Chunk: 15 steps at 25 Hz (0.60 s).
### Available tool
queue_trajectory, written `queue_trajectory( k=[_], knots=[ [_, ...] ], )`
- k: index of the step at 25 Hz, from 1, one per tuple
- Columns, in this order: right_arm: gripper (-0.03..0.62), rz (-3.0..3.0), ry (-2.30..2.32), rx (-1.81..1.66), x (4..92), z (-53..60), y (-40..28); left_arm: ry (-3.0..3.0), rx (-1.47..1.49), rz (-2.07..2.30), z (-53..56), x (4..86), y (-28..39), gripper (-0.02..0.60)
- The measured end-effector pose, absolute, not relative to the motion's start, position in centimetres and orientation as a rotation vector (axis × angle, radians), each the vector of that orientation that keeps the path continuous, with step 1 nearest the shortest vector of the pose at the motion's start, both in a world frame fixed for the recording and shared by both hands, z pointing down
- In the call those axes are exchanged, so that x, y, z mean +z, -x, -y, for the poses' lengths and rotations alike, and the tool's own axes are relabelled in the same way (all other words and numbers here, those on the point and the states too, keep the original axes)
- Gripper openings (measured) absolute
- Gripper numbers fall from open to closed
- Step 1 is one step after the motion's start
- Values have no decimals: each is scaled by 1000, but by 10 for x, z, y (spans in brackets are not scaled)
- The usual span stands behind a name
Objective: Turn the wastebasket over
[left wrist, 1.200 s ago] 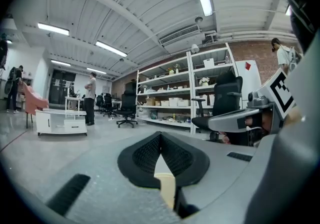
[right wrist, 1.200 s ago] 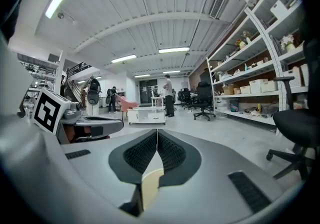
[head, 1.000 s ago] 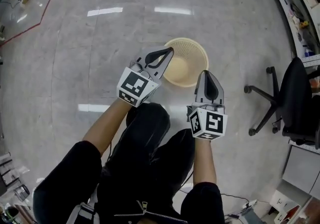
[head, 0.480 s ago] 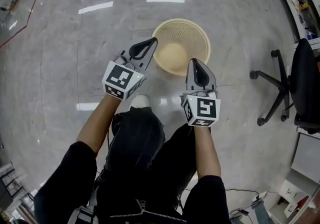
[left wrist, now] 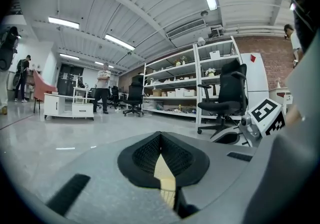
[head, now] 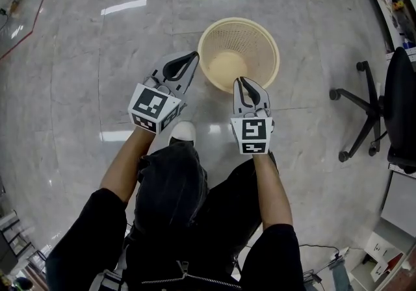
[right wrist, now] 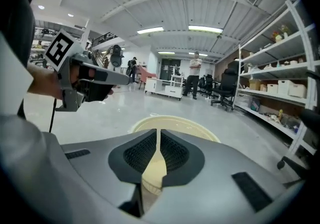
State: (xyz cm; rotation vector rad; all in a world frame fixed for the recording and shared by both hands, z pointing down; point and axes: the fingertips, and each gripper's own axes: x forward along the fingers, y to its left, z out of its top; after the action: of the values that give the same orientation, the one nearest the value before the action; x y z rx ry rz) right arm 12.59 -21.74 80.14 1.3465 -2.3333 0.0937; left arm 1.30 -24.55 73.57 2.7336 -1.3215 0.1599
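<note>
Fingers point(left wrist: 144, 154) of left gripper point(head: 193, 56) pressed together, only a hairline slit between the pads, nothing held. Fingers point(right wrist: 141, 154) of right gripper point(head: 241, 81) likewise closed and empty.

Wastebasket point(head: 257, 44) upright on the glossy floor point(head: 91, 49), mouth up, empty, cream-coloured with mesh walls, directly ahead of both grippers. Left gripper tip just beside the left rim. Right gripper tip over the near rim as seen in the head view. Contact not determinable in either case. In the right gripper view, rim visible just beyond and below the closed pads, not between them.

Task judged not yet begun: no hold on the wastebasket, mouth facing up.

Likely failure 1: no purchase on the rim.
Cause: closed jaws arriving at the rim without parting first, giving a push and no grip.

Likely failure 2: sliding instead of tipping.
Cause: probably light wastebasket on a polished floor, pushed low or from one side only. Possible escape toward the office chair point(head: 380, 104) at right.

Likely failure 3: rolling away once on its side.
Cause: round tapered shape combined with a one-sided flip.

Likely failure 4: buckling or slipping of the thin mesh wall.
Cause: pinch from a single gripper.

Also close by: shoe point(head: 182, 131) just behind the grippers, a possible obstacle if tipping toward the body.
</note>
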Motion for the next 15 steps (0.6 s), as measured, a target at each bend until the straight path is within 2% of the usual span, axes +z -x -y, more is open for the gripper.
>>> queue_trajectory(
  k=[3, 5, 15],
  knots=[
    [21, 2315, -1208, 41, 816, 213, -109, -2718, 164, 1336, 245, 740, -6, 5],
    [96, 2294, -1109, -9, 824, 210, -97, -2708, 171, 1346, 243, 742, -1, 5],
    [209, 2200, -788, -95, 858, 208, -54, -2676, 197, 1399, 234, 745, 23, 5]
  ],
)
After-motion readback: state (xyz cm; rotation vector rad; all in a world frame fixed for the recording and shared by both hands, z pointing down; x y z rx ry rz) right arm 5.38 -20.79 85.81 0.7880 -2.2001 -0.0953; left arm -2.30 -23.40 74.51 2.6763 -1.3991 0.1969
